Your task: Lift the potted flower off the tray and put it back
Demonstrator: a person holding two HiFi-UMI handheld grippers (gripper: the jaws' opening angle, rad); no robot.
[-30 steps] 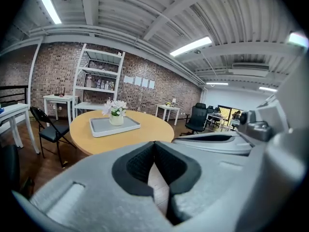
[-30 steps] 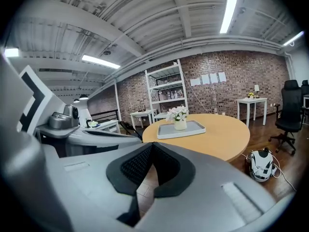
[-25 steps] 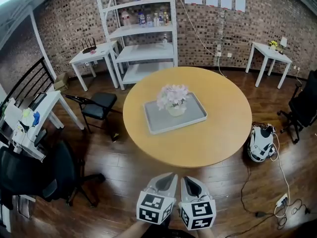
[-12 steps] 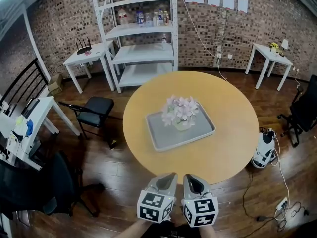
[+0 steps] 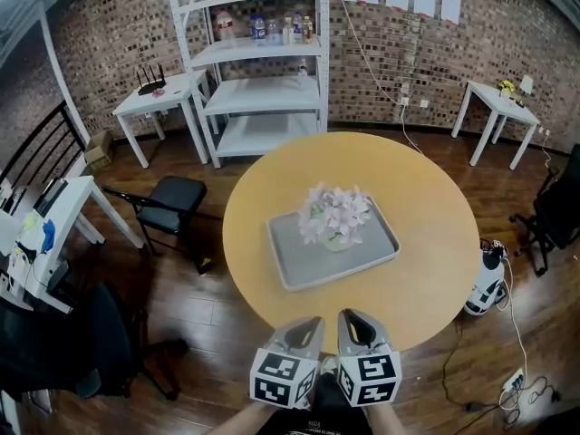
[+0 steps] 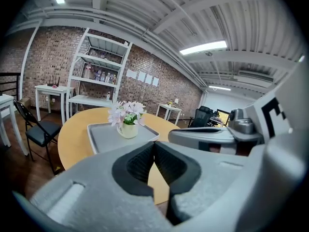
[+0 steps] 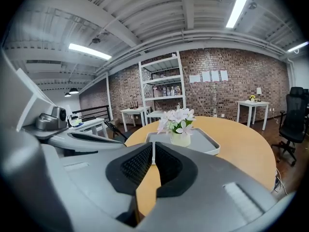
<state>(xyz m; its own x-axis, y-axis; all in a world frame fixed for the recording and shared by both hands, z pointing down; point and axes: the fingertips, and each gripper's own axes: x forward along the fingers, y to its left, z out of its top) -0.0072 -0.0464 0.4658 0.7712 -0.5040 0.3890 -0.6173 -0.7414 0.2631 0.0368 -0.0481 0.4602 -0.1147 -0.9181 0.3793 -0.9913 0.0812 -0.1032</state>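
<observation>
A potted flower (image 5: 336, 217) with pale pink blooms in a cream pot stands on a grey tray (image 5: 292, 254) in the middle of the round wooden table (image 5: 426, 234). The flower (image 6: 126, 118) and tray (image 6: 104, 135) also show in the left gripper view, and the flower (image 7: 179, 125) and tray (image 7: 207, 142) in the right gripper view. My left gripper (image 5: 305, 331) and right gripper (image 5: 360, 325) hover side by side just short of the table's near edge, well apart from the tray. Both are shut with nothing between the jaws.
A black chair (image 5: 172, 198) stands left of the table. White shelving (image 5: 263, 71) and a small white table (image 5: 159, 98) line the brick wall behind. Another white table (image 5: 497, 107) is at the right, with a black office chair (image 5: 557, 211) and floor cables (image 5: 521, 379).
Both grippers have moved forward toward the table, so the table, tray and flower now sit nearer and lower in the head view. The jaws stayed shut.
</observation>
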